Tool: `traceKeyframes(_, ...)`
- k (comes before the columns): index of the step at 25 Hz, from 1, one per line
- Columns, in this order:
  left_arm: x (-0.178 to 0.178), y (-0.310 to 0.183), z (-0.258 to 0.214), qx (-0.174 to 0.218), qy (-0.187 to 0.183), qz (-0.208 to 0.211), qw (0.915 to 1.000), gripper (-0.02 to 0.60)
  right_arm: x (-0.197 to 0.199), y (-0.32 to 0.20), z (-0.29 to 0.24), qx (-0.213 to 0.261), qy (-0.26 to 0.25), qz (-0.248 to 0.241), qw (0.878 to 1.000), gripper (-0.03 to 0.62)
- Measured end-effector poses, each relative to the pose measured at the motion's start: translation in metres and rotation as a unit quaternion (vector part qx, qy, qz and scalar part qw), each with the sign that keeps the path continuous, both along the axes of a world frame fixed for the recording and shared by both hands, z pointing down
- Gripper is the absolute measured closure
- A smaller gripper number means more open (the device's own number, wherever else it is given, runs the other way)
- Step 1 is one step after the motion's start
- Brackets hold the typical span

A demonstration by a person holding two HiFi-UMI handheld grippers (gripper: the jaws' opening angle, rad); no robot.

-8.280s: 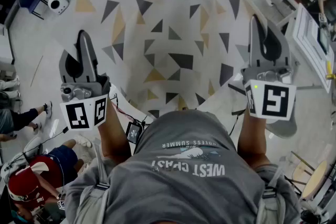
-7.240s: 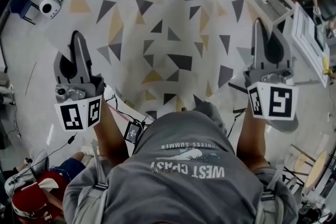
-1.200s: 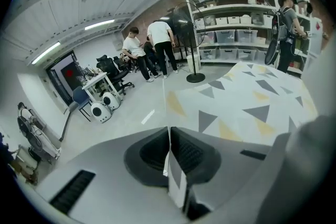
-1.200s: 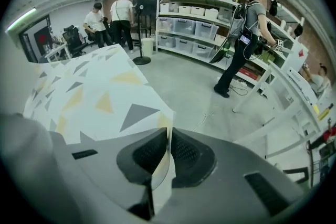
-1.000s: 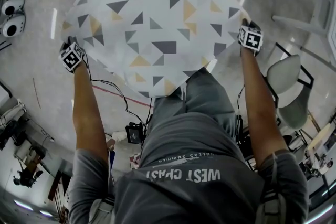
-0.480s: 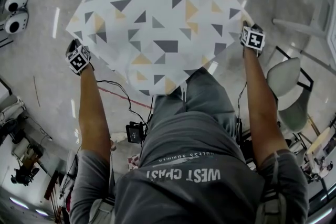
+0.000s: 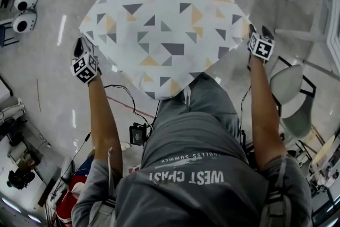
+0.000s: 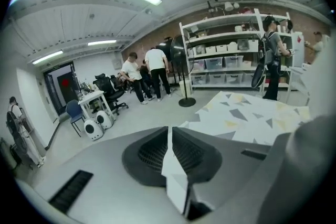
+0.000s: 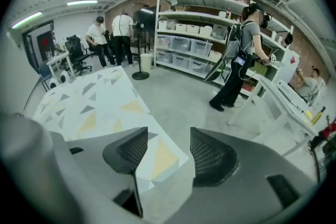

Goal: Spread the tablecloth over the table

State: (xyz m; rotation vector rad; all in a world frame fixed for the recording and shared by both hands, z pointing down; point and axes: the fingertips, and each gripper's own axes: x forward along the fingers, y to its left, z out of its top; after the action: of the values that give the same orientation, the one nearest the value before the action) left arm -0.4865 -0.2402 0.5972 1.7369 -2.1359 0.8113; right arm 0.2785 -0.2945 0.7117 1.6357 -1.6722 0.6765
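The left gripper (image 8: 169, 134) pinches the tablecloth (image 7: 164, 13) by its edge. The right gripper (image 9: 169, 134) has just been opening its jaws, the cloth loose between them.

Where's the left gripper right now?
Head view, left side: the left gripper is shut on the near-left corner of the tablecloth.

Grey T-shirt (image 7: 196, 167) on the person: big white letters across it, WEST COAST. Smaller line just above that, only partly legible, looks to end in SUMMER.
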Motion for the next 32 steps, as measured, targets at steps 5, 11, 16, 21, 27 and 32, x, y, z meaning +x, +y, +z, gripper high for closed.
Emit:
traceKeyframes(5, 0.025, 0.007, -0.090, 0.093, 0.011, 0.033, 0.9950, 0.566, -0.063, -0.009, -0.089, 0.091, -0.066, -0.074, 0.991, 0.416)
traceKeyframes(11, 0.077, 0.033, -0.211, 0.218, 0.023, 0.097, 0.9709, 0.568, -0.157, 0.004, -0.248, 0.232, -0.127, -0.178, 0.948, 0.576)
traceKeyframes(16, 0.139, 0.063, -0.281, 0.271, 0.077, 0.171, 0.9442, 0.568, -0.240, 0.052, -0.360, 0.296, -0.160, -0.281, 0.899, 0.582)
traceKeyframes(21, 0.195, 0.104, -0.339, 0.303, 0.110, 0.259, 0.9104, 0.569, -0.317, 0.120, -0.446, 0.344, -0.168, -0.380, 0.842, 0.583)
traceKeyframes(27, 0.243, 0.157, -0.395, 0.329, 0.076, 0.343, 0.8767, 0.571, -0.360, 0.188, -0.505, 0.362, -0.164, -0.446, 0.802, 0.585)
traceKeyframes(32, 0.245, 0.199, -0.423, 0.351, 0.056, 0.356, 0.8640, 0.571, -0.360, 0.219, -0.522, 0.366, -0.159, -0.450, 0.799, 0.585)
